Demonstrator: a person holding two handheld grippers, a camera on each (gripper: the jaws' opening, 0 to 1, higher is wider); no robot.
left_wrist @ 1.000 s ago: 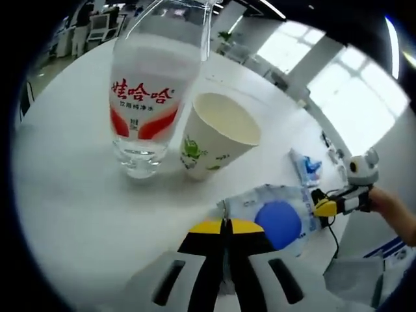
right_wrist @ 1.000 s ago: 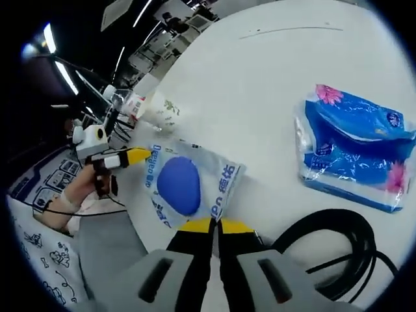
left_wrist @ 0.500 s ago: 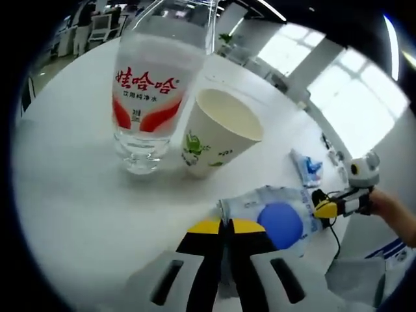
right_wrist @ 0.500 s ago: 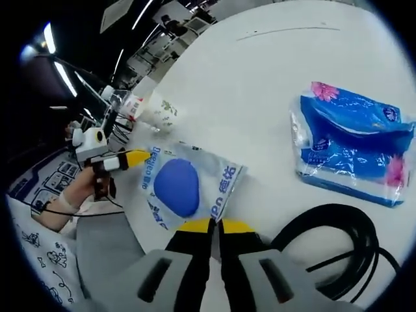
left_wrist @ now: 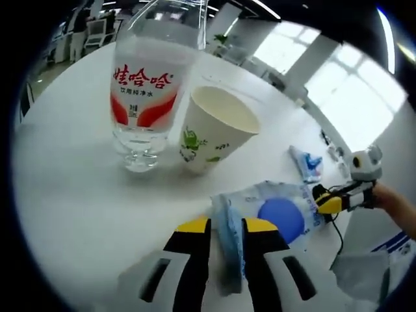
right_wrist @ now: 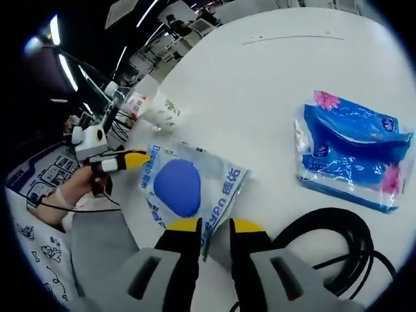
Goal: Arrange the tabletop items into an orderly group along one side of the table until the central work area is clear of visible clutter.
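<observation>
Already the water bottle and paper cup stand together, while both parted tools, left tool and right tool, straddle the wipes packet mid-tabletop, tissue pack and black cable left ungrouped.

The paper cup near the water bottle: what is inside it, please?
In the left gripper view the paper cup stands open beside the water bottle. Its pale inner wall shows, with nothing visible inside. The cup's bottom is hidden by its near wall.

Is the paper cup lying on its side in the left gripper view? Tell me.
No, the paper cup stands upright, mouth open upward, beside the water bottle on the white table.
</observation>
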